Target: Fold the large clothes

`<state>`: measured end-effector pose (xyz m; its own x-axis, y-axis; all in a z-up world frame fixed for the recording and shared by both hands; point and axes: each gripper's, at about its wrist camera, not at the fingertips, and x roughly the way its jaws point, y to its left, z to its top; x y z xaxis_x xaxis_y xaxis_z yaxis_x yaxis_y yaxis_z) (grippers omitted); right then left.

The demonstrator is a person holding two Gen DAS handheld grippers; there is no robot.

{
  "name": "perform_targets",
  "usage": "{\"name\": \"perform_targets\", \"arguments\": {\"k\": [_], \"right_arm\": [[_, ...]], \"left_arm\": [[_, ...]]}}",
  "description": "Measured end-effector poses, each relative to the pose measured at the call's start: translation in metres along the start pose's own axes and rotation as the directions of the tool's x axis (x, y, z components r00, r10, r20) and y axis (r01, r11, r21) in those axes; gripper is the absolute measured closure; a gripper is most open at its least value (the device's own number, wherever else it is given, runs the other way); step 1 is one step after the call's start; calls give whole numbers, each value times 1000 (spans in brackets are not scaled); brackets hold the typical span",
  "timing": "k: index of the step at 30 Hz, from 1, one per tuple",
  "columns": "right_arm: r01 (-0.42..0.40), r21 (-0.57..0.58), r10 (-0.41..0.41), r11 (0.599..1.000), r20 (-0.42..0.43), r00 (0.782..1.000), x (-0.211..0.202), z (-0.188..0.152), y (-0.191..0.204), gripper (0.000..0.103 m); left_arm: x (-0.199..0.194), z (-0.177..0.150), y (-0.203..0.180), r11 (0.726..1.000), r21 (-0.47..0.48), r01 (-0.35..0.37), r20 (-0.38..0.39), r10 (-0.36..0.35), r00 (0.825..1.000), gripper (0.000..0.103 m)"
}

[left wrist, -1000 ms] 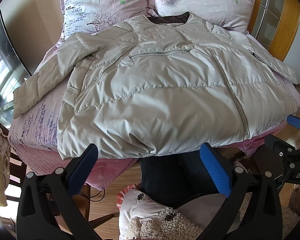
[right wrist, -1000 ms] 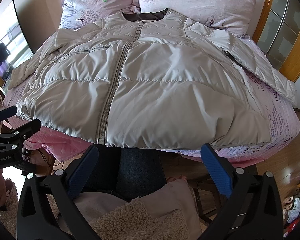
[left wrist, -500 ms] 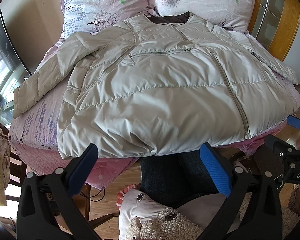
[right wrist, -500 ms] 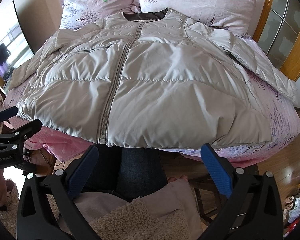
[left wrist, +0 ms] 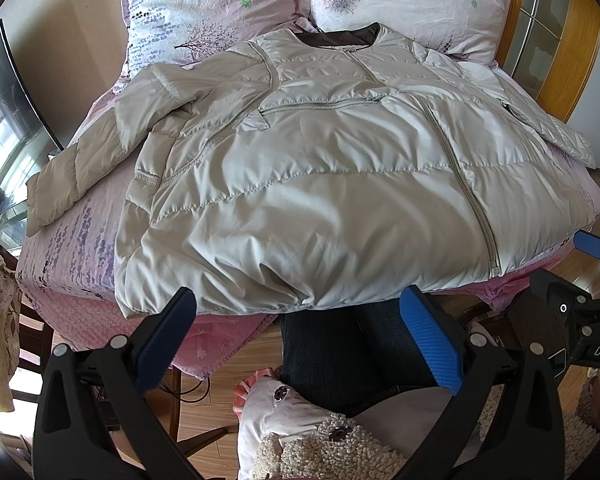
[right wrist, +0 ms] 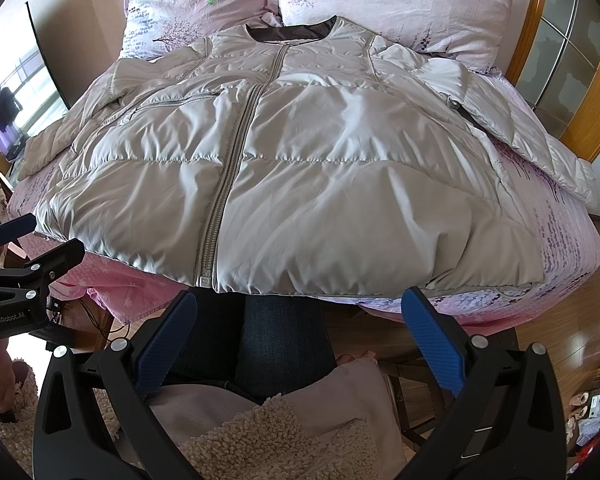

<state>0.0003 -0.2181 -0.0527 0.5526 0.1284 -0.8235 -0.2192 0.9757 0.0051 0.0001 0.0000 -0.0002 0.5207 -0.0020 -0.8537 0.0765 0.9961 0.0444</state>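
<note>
A: How are the two grippers held?

B: Both are low, off the bed's near edge, and aim forward over it. The left gripper (left wrist: 298, 336) has its jaws wide apart with nothing between them. The right gripper (right wrist: 300, 334) is the same: jaws spread, empty. They sit side by side; each shows at the edge of the other's view.

A: And the jacket?

B: The jacket (right wrist: 300, 160) lies front up on the bed (right wrist: 572, 240), zipped, with its collar toward the two pillows (right wrist: 396, 4) at the far edge. Its hem hangs slightly over the near edge, just beyond both grippers' fingertips and not touching them.

A: Which part is nearest each gripper?

B: In the left wrist view the hem's left half lies just ahead of the jaws, and the zipper (left wrist: 466, 196) runs off to the right. In the right wrist view the zipper end lies near the left fingertip (right wrist: 168, 336), and the hem's right half spans the gap between the fingers.

A: The sleeves?

B: The left sleeve (left wrist: 80, 164) angles toward the bed's left edge. The right sleeve (right wrist: 540, 144) trails toward the right edge.

A: Anything below the grippers?

B: The person's jeans (right wrist: 280, 340) and a fleecy top.
</note>
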Motion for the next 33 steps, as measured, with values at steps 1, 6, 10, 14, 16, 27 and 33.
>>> {"name": "perform_targets", "arguments": {"k": [1,6,10,14,16,27,33], "right_arm": [[0,0,0,1000,0,1000,0,0,0,1],[-1,0,1,1000,0,1000,0,0,0,1],[-2,0,2,1000,0,1000,0,0,0,1],[-2,1,2,1000,1,1000,0,0,0,1],[-3,1,3,1000,1,1000,-1,0,-1,1],[-3,0,3,1000,4,1000,-2,1,0,1],[-4,1,4,1000,4,1000,-1,1,0,1]], "left_arm": [[0,0,0,1000,0,0,0,0,1000,2],[0,0,0,1000,-1,0,0,0,1000,2],[0,0,0,1000,0,0,-1,0,1000,2],[0,0,0,1000,-1,0,0,0,1000,2],[0,0,0,1000,0,0,-1,0,1000,2],[0,0,0,1000,-1,0,-1,0,1000,2],[0,0,0,1000,-2,1,-2,-1,1000,2]]}}
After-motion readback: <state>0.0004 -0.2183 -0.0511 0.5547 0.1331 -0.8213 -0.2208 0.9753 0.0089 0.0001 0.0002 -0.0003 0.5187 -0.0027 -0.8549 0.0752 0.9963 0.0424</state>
